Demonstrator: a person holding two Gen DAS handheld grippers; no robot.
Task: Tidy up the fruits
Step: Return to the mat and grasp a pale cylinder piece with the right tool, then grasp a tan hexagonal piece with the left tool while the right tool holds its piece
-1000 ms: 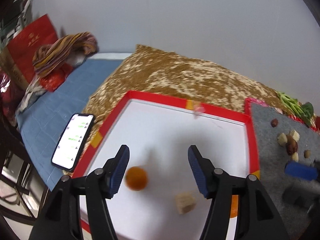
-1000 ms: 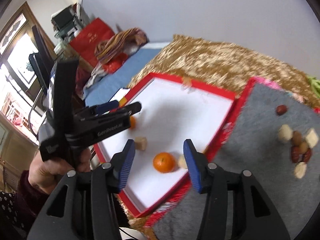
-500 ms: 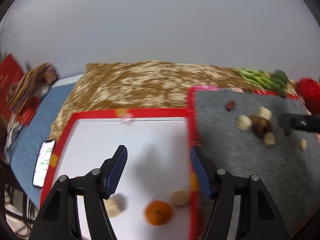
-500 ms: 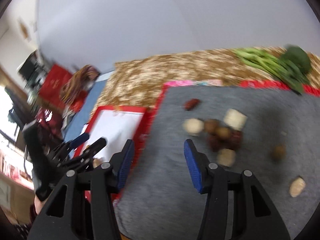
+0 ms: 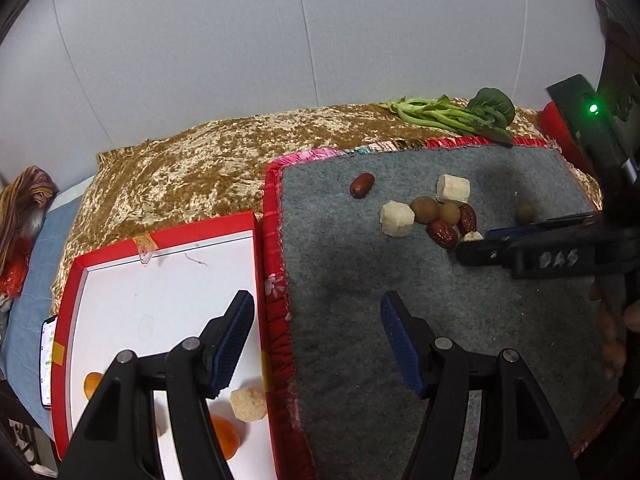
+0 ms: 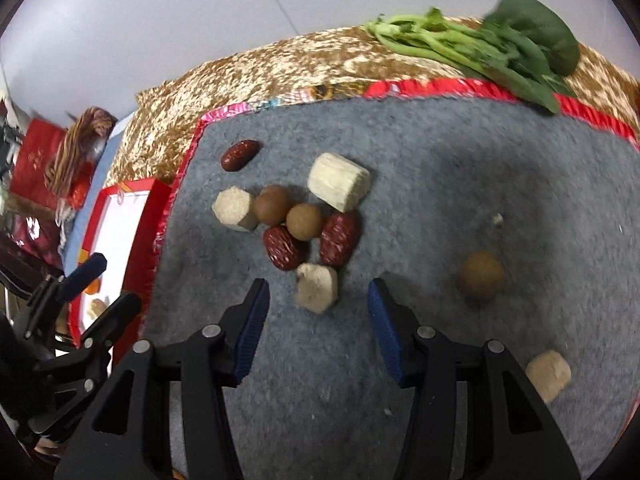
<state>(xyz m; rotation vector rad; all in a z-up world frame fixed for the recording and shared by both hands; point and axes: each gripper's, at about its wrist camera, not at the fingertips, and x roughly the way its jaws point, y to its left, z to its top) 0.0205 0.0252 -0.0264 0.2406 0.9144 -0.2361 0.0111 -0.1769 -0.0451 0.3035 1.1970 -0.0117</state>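
Grey mat (image 6: pixel 440 184) | right hand-held gripper (image 5: pixel 472 246) marked "DAS", spread wide | left hand-held gripper (image 5: pixel 316 340) wide

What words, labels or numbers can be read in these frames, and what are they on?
"DAS": handwritten pale marks on the side of the right gripper, seen from the left wrist; the reading is uncertain.
Phone at the tray's left edge: screen lit, text too small to read.
Red box at far left in the right wrist view: gold marking, too blurred to read.
Nothing else legible.
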